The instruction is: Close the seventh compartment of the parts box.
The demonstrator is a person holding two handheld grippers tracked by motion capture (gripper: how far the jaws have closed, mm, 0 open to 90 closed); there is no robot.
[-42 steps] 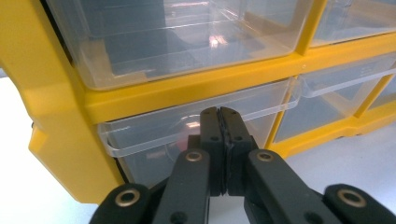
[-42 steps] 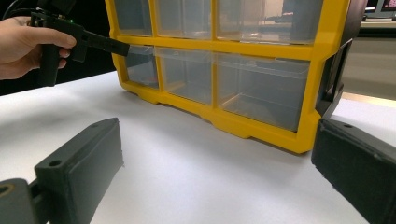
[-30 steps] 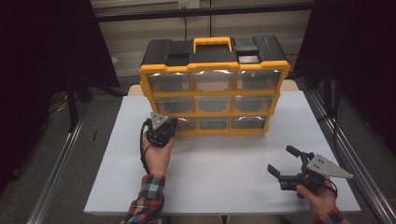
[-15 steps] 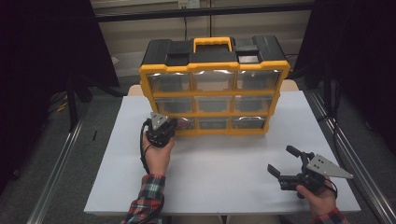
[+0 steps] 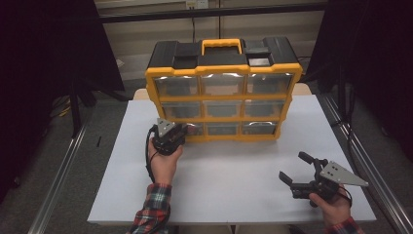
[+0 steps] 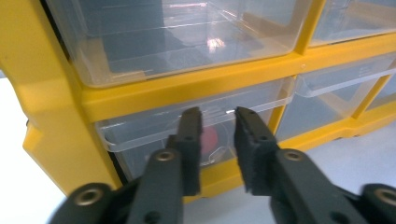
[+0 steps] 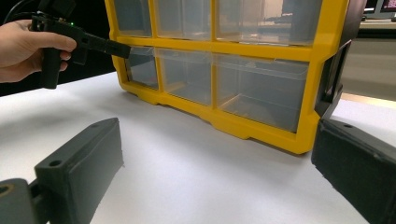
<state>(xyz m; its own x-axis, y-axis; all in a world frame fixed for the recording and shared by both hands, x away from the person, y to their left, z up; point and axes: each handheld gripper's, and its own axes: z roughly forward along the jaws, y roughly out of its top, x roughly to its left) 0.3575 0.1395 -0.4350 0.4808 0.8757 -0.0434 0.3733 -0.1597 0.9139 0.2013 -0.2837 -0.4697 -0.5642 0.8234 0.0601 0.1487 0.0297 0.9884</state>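
A yellow and black organizer (image 5: 221, 95) with clear drawers stands at the back of the white table (image 5: 219, 195). My left gripper (image 5: 186, 130) points at its bottom-left drawer (image 6: 140, 133). Its jaws have just been opening and now stand a little apart, open, in front of the drawer's front lip, with the pads (image 6: 245, 140) not pressing on anything. Something red (image 6: 211, 139) lies inside that drawer, seen through the clear front. My right gripper (image 5: 293, 166) is held low over the table at the front right. It is open wide with nothing between its jaws.
The organizer's black top carries a yellow handle (image 5: 221, 45). Metal rails (image 5: 63, 180) run along both sides of the table. White table surface lies between the two grippers and in front of the organizer. From the right gripper view the left gripper (image 7: 122, 48) shows at the organizer's corner.
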